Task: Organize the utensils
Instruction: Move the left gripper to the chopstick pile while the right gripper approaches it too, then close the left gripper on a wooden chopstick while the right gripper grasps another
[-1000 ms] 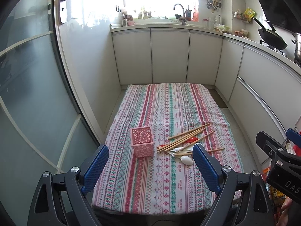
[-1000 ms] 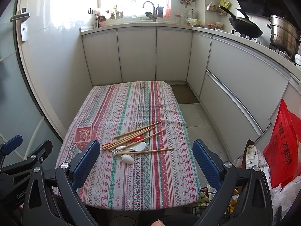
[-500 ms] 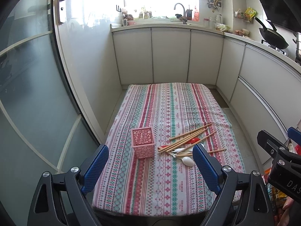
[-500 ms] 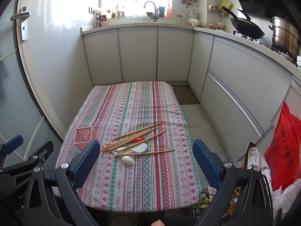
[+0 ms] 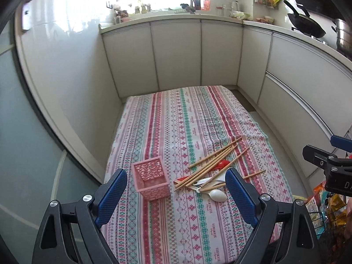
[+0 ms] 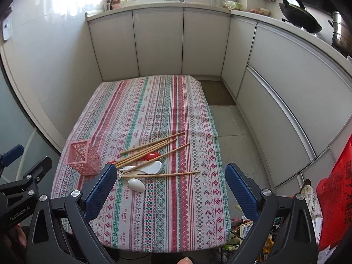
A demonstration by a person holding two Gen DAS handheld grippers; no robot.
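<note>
A pink lattice utensil holder [image 5: 151,181] stands upright and empty on the striped tablecloth [image 5: 176,121]; it also shows in the right wrist view [image 6: 84,156]. Right of it lies a pile of wooden chopsticks [image 5: 216,158] [image 6: 154,148], a red spoon [image 5: 221,164] [image 6: 151,154] and white spoons [image 5: 216,194] [image 6: 136,184]. My left gripper [image 5: 176,194] is open and empty, above the near part of the table, short of the holder. My right gripper [image 6: 170,192] is open and empty, near the table's front edge, short of the pile.
White kitchen cabinets [image 5: 176,55] ring the table at the back and right. A glass door [image 5: 22,132] is on the left. A wok [image 6: 301,19] and a pot sit on the counter at right. A red bag [image 6: 336,193] and packets lie on the floor at right.
Both grippers have moved forward and tilted down toward the table. The holder and the utensil pile now look closer. Nothing on the table has moved.
</note>
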